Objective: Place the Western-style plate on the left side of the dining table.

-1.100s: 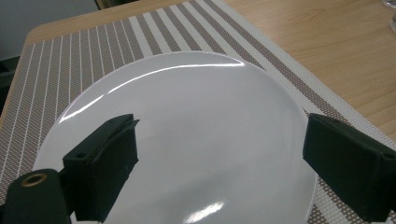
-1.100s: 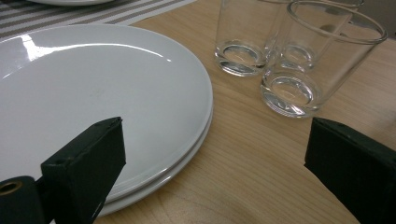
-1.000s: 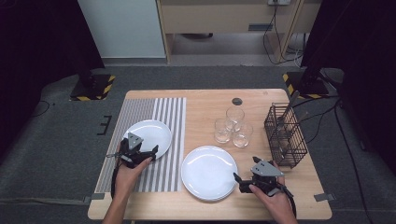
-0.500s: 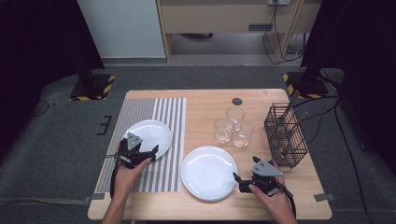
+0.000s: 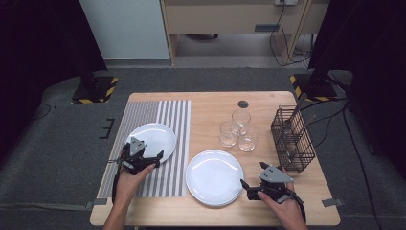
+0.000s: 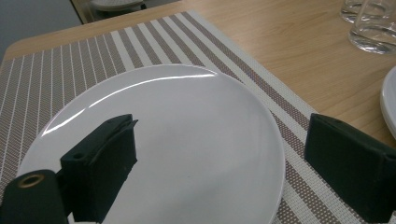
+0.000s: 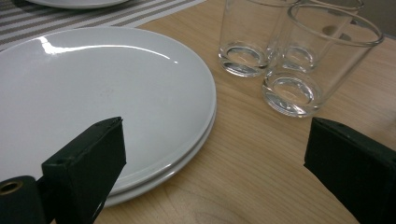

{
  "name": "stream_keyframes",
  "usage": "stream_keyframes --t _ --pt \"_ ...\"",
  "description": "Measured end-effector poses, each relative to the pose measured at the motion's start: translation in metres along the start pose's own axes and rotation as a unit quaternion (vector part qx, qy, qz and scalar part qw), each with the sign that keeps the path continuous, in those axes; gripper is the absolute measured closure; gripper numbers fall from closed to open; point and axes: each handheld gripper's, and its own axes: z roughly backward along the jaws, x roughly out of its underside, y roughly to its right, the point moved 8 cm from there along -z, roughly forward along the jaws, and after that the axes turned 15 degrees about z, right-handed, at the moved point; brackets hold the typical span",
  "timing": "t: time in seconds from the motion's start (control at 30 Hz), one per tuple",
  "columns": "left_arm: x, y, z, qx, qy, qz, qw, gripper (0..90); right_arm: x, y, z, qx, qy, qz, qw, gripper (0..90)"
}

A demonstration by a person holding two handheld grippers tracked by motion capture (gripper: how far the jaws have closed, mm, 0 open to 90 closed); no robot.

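Left gripper view: plate [image 6: 187, 140] edge cropped.

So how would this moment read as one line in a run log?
left gripper: open, over plate on striped mat | right gripper: open, beside stacked plates | nothing held

high view: overhead, facing forward over table [image 5: 210, 103] | gripper views: low, close, both catching glasses [image 7: 289, 56] and stacked plates [image 7: 93, 93]

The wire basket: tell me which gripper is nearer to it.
Right. The right gripper sits just in front of the wire basket, near the table's right front corner. The left gripper is far across the table, over the plate on the striped mat.
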Motion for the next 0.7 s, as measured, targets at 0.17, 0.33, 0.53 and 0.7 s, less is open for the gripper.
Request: stream_keyframes --t 0.17,0.33,0.53,0.7 --pt "0.0 0.002 0.001 -0.001 0.002 -0.001 1.0 8.4 0.009 0.003 0.015 0.006 0.001 0.005 1.0 5.8" --pt "0.0 0.003 0.003 -0.004 0.004 -0.003 1.0 8.3 0.02 0.008 0.029 0.014 -0.002 0.007 0.9999 5.9" --pt "0.001 0.002 0.003 -0.005 0.004 -0.003 1.0 8.3 0.025 0.014 0.042 0.02 0.005 0.009 0.9998 6.2" --pt "0.001 0.003 0.004 -0.007 0.006 -0.004 0.9999 7.8 0.03 0.019 0.047 0.021 0.005 0.004 0.9997 8.1"
